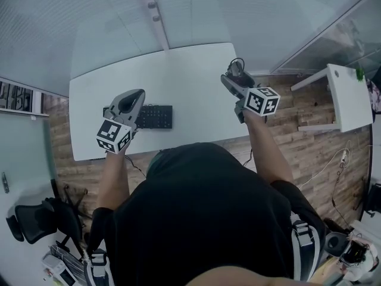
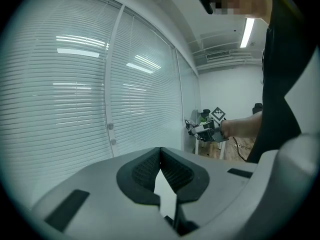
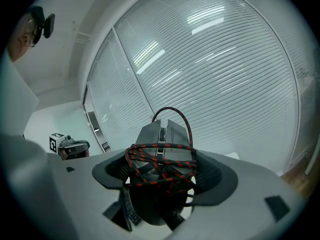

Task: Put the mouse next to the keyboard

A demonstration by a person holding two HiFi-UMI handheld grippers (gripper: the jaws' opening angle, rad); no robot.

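Blinds [image 1: 89, 16] run across the far wall, slats shut. Counter [image 1: 178, 82]: white, standing in front of them on a wood floor [image 1: 286, 130]. Keyboard [image 1: 156, 117]: black, flat on the counter's near-left part. Left claw [image 1: 137, 95]: seen from the head view it sits over the keyboard's left end, pads closed tip to tip, nothing between them. Right claw [image 1: 233, 79]: up by the counter's far-right corner, jaws clamped on the mouse [image 3: 161, 131]. Mouse: grey, held clear of the counter, nose pointing away from the claw, well apart from the keyboard. Cable [image 3: 165, 166]: black-and-red braid, bundled in loops across the mouse's back, one loop arching over its front.
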